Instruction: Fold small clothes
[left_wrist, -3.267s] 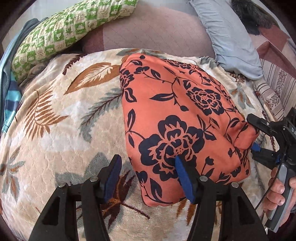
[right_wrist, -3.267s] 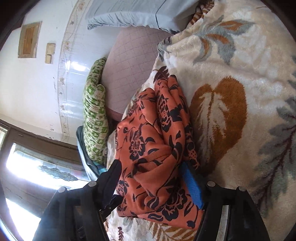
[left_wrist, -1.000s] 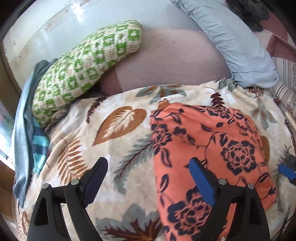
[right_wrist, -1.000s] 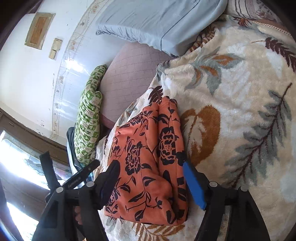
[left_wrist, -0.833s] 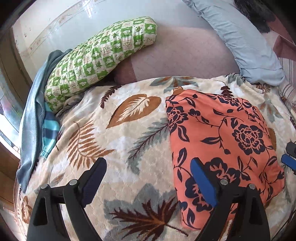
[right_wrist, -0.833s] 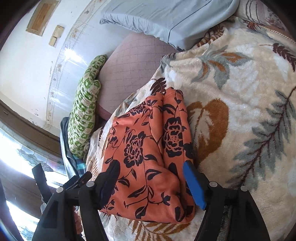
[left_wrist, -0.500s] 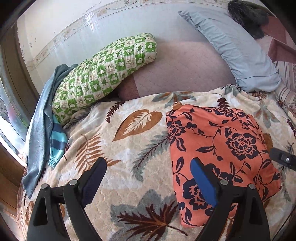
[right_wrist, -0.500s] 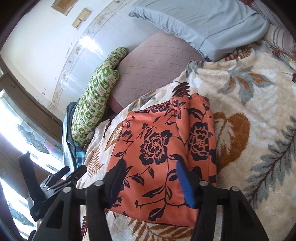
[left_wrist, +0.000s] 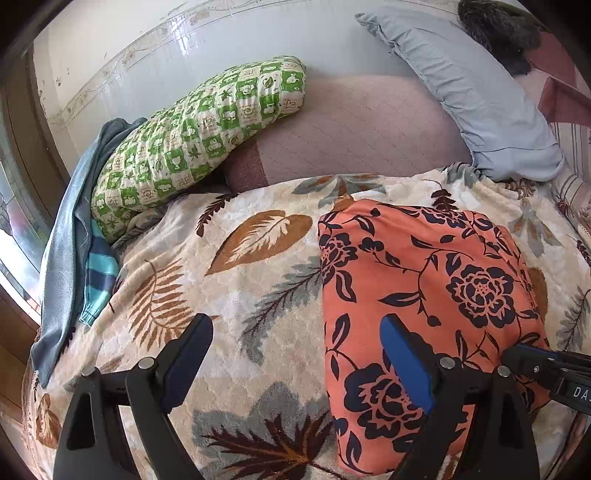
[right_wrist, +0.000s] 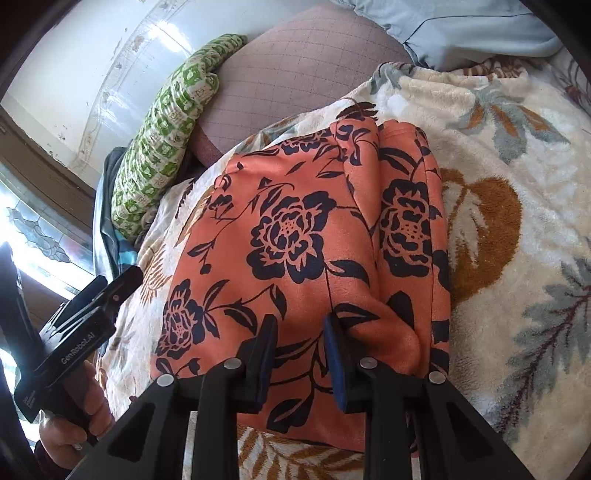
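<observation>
The orange garment (left_wrist: 424, 280) with dark navy flowers lies folded on the leaf-patterned blanket (left_wrist: 236, 280), toward the right half of the bed as the left wrist camera sees it. Its near edge lies close under both grippers.

The right gripper (right_wrist: 301, 332) is low over the near part of the garment. Its jaws are closing, with a narrow gap between the blue pads, and a raised pucker of the orange cloth sits in that gap. Whether the pads already press the cloth I cannot tell for sure; the right pad seems to touch the fold.

The left gripper (left_wrist: 295, 332) has its fingers wide apart and holds nothing. Its left finger is over the bare blanket, and its right finger is over the left edge of the garment.

In the right wrist view, a hand (right_wrist: 74, 424) holds the left gripper's handle, where white letters read "GenRobot.AI". In the left wrist view, the right gripper's body shows the letters "DA", cut by the picture's edge.

Behind the blanket lie a green checked pillow (left_wrist: 199, 136), a light blue pillow (left_wrist: 480, 92) and a blue striped cloth (left_wrist: 96, 273).
</observation>
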